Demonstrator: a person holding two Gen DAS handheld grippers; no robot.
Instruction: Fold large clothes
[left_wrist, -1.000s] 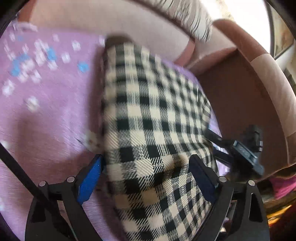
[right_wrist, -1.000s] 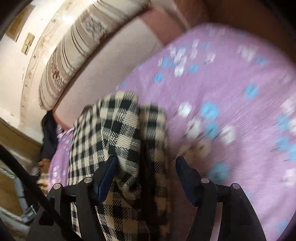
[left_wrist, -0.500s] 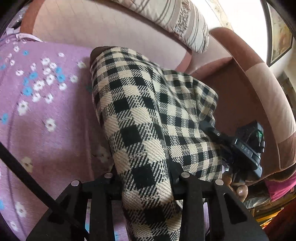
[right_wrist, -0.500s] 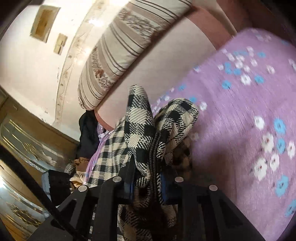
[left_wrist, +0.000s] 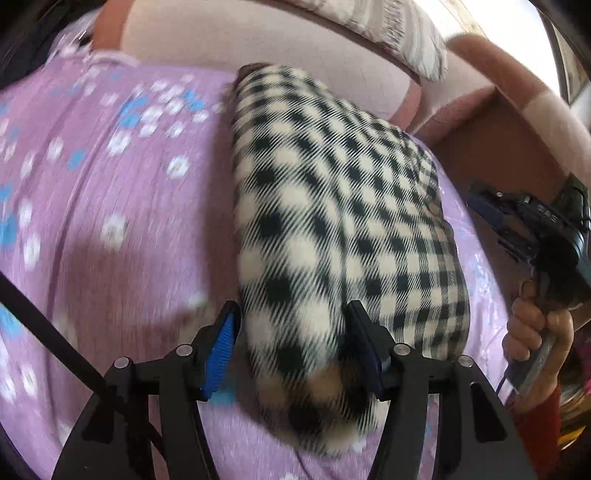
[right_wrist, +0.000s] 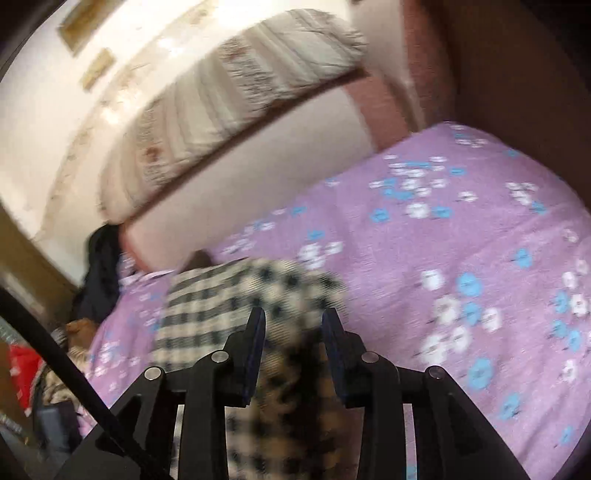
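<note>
Two grippers bracketed one checked garment (left_wrist: 332, 229), a black-and-cream folded bundle lying on the purple floral bedsheet (left_wrist: 110, 221). Its long axis ran straight away from the left gripper (left_wrist: 291, 347) toward the padded headboard (left_wrist: 258, 40), the near end sitting between that gripper's fingers. The left jaws stood wide, the blue pad (left_wrist: 221, 354) on one side just beside the cloth and the other finger against its opposite flank, neither pinching it. From the right wrist view, the right gripper (right_wrist: 293, 343) was parted to a narrower gap, with blurred checked fabric showing between and below its fingers; whether it touched the cloth I could not tell. The left looked nearer the bundle's end, so the next fold would probably turn on that end being carried up along the long axis toward the headboard.
</note>
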